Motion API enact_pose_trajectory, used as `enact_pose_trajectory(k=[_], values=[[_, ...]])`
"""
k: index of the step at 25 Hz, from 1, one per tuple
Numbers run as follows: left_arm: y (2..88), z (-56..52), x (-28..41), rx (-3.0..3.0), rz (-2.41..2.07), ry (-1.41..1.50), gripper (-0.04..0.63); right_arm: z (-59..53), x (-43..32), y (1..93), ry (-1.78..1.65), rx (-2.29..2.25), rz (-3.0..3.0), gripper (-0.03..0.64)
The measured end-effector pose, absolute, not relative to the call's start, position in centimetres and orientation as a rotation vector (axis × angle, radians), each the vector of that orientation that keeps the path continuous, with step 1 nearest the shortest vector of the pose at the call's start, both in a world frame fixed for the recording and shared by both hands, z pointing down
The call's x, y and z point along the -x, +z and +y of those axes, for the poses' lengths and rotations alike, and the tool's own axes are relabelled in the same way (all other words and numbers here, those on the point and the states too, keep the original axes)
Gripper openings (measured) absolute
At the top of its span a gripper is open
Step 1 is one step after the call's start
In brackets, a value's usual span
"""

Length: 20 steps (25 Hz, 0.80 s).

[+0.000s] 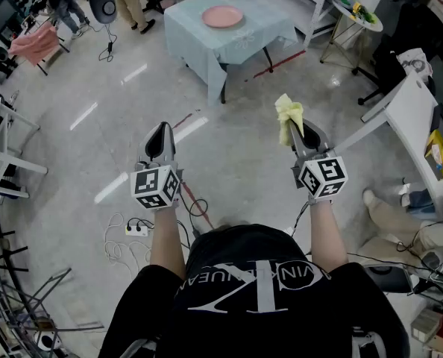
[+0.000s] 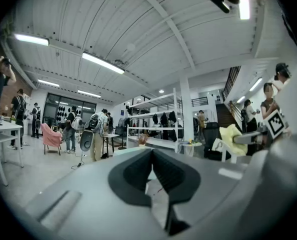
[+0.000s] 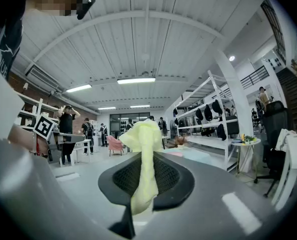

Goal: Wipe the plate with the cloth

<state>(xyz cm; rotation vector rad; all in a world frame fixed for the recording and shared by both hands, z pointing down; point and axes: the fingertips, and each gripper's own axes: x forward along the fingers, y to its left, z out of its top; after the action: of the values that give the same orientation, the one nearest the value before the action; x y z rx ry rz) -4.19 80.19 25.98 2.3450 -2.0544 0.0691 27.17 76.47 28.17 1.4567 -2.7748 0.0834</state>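
— Head view first: what do we hold?
— Our right tool (image 1: 293, 129) is clamped on the yellow cloth (image 1: 288, 114), which stands up out of its tips towards twelve o'clock. Our left tool (image 1: 160, 129) is level with it at nine o'clock and carries nothing.
— And the plate?
— The pink plate (image 1: 222, 16) lies on the bench (image 1: 270, 30) with the pale blue cover. It is at about eleven o'clock from the cloth and well apart from both tools, with bare floor (image 1: 229, 148) between.
— Left gripper view?
— We see the left tool (image 2: 152, 151) with its jaws pressed together and nothing between them. The cloth (image 2: 231, 136) shows out at three o'clock, bunched at the right tool's tip.
— Right gripper view?
— The right tool (image 3: 143, 174) grips the cloth (image 3: 142, 149) between its pads. The cloth runs from six o'clock up to twelve and flops open above the tips. Just right of it, at about three o'clock, we catch a sliver of the plate (image 3: 174, 153) on the bench (image 3: 203, 156), far off from the cloth. The left tool's marker cube (image 3: 44, 126) sits at nine o'clock.
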Motion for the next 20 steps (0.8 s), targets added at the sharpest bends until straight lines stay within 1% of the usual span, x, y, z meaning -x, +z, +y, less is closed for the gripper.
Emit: enact_pose_trajectory(k=[20], values=[[27.1,76.9,2.3,-2.342,-2.013,0.025,0.000,74.1,-30.3,29.5,0.096,-1.480,-2.751,0.040]])
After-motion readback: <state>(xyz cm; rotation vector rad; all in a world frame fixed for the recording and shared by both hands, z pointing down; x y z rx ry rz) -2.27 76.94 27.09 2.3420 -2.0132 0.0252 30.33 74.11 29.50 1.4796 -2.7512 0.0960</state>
